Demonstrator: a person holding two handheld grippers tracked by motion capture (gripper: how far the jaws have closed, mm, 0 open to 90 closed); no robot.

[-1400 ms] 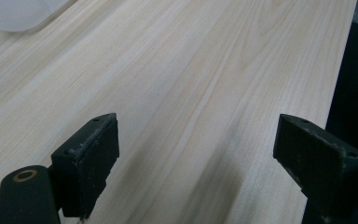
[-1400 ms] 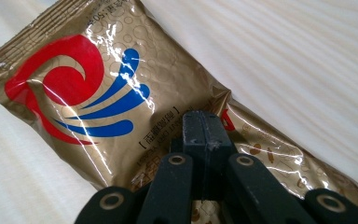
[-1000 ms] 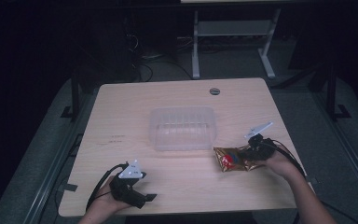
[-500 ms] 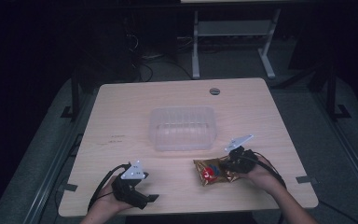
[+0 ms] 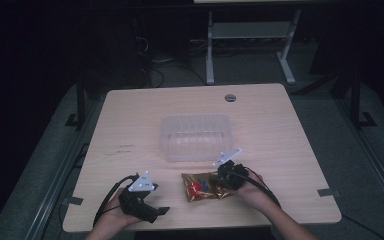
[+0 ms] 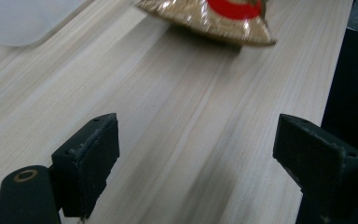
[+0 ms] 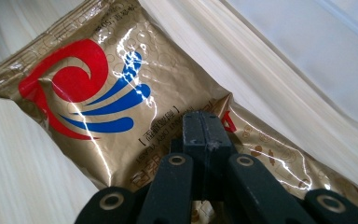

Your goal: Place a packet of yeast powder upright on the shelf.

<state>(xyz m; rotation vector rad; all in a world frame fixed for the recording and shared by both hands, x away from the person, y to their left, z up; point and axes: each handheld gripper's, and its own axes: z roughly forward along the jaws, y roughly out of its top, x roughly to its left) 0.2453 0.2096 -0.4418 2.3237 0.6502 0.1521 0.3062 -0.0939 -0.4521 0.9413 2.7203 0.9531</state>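
A gold snack packet (image 5: 203, 186) with a red and blue swirl lies on the wooden table near its front edge. My right gripper (image 5: 225, 179) is shut on the packet's right end; in the right gripper view the jaws meet on the packet (image 7: 121, 93). My left gripper (image 5: 152, 212) rests at the front left of the table, open, with bare wood between its jaws. In the left gripper view the packet's corner (image 6: 214, 18) shows ahead, apart from the jaws.
A clear plastic tub (image 5: 196, 136) stands at the table's middle, just behind the packet. A round cable hole (image 5: 230, 97) sits near the far edge. The table (image 5: 290, 150) ends close in front of both hands.
My right gripper has carried the packet leftward and toward the front edge, from the right side to the table's front middle. The left gripper has stayed put.
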